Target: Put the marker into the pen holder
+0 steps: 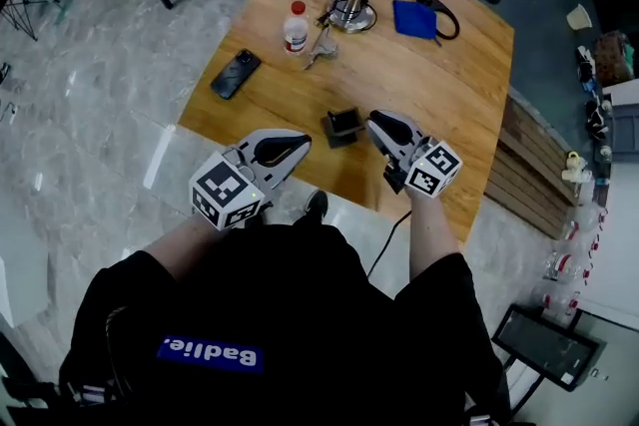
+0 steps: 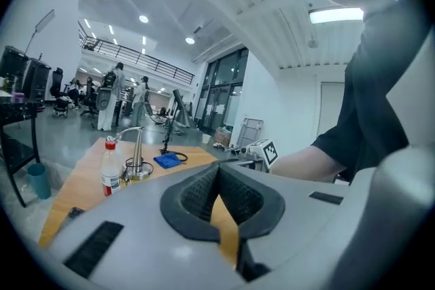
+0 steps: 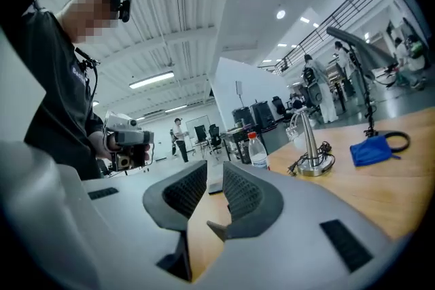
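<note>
the black pen holder (image 1: 344, 123) stands by the near edge of the wooden table (image 1: 439, 95). its inside shows only grey, and i cannot tell what it holds. the marker itself cannot be made out in any view.

the right gripper (image 1: 375, 121) is just right of the pen holder, its jaws slightly parted with nothing between them. the left gripper (image 1: 300, 144) is left of the pen holder and nearer the person, its jaws pressed together at the tips on nothing.

well beyond the pen holder stands a clear bottle (image 1: 296, 27) with a red cap and a white label, the print too small to read. a phone (image 1: 236, 74) lies beyond the holder to its left. the person's black shirt carries a blue patch (image 1: 210, 353) with white lettering, seen upside down, that seems to read "badlie".
</note>
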`<state>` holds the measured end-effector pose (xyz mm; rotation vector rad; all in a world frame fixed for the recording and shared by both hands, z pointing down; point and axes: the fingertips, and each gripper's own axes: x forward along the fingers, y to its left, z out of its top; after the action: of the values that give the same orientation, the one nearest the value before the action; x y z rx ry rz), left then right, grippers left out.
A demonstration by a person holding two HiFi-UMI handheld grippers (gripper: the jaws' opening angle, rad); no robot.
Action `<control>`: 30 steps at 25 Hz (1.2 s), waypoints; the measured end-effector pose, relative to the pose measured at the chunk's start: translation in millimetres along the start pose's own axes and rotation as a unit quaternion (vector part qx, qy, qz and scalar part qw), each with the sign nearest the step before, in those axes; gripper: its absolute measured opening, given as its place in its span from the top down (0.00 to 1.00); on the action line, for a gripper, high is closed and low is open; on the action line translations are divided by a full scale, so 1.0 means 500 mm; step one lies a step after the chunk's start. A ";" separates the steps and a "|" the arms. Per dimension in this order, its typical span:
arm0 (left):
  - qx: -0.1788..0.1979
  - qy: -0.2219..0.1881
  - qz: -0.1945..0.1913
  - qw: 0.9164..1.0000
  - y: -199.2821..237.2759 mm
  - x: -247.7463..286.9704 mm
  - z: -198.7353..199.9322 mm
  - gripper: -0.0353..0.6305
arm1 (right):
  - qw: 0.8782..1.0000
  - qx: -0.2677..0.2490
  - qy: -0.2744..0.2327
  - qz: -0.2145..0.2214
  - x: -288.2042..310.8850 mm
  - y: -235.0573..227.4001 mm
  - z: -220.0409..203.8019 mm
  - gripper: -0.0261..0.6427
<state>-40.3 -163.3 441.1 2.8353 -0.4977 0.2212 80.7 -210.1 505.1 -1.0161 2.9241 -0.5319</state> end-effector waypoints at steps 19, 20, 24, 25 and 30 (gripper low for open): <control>0.032 -0.017 -0.121 0.992 -0.180 -0.096 -0.003 0.93 | 0.993 -0.056 -0.045 -0.091 -0.055 0.428 0.071 0.95; 0.034 -0.019 -0.119 0.992 -0.192 -0.092 0.002 0.93 | 0.993 -0.058 -0.041 -0.094 -0.065 0.434 0.072 0.95; 0.042 -0.023 -0.107 0.993 -0.233 -0.073 0.017 0.93 | 0.992 -0.060 -0.035 -0.101 -0.104 0.442 0.070 0.95; 0.042 -0.023 -0.105 0.993 -0.242 -0.067 0.017 0.93 | 0.993 -0.059 -0.035 -0.099 -0.114 0.444 0.068 0.95; 0.044 -0.016 -0.094 0.994 -0.278 -0.041 0.010 0.93 | 0.995 -0.053 -0.036 -0.079 -0.144 0.453 0.057 0.95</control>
<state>-9.7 -32.1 401.7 2.9524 -0.2304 0.1655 4.3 -9.7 399.2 -1.2577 2.8518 -0.3382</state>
